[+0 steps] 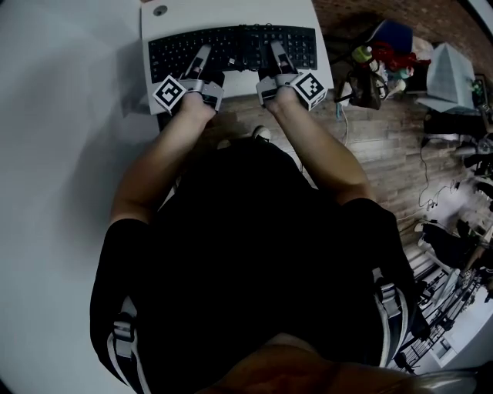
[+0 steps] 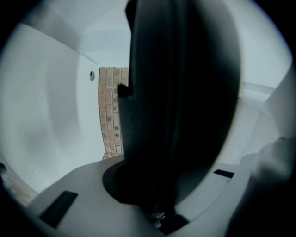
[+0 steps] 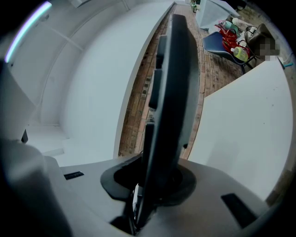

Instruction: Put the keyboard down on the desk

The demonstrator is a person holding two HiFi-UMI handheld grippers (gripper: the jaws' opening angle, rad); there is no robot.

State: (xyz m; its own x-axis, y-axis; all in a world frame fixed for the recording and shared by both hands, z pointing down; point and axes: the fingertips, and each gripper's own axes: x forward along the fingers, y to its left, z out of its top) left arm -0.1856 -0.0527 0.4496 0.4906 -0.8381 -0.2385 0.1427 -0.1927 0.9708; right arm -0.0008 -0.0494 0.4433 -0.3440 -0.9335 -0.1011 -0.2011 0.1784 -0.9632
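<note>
The keyboard [image 1: 231, 48] hung keys-up over the white tabletop [image 1: 231, 14], its near long edge towards the person and gripped at two spots. The left claw [image 1: 204, 54] was clamped shut on that edge near the left end, and the right claw [image 1: 276, 49] was closed on it near the right end. In each gripper view the dark slab ran edge-on straight out from between the jaws. In the right gripper view a strip of brick showed between the keyboard and the pale surface beside it. From that I judged it was not lying flat yet, though I couldn't tell how close the far edge was.

To set it down well, both hands would need to sink together so the keyboard stayed level end to end and didn't twist between the two grips. With a jaw under the near edge on each side, that edge couldn't rest flat until the claws let go. It seemed best to bring the far edge down first, ease the near edge low, then open both claws at once and draw them straight back. If one let go early, the keyboard would likely pivot or skid. It also wanted to land clear of the cable hole [image 1: 159, 10] at the back left.
</note>
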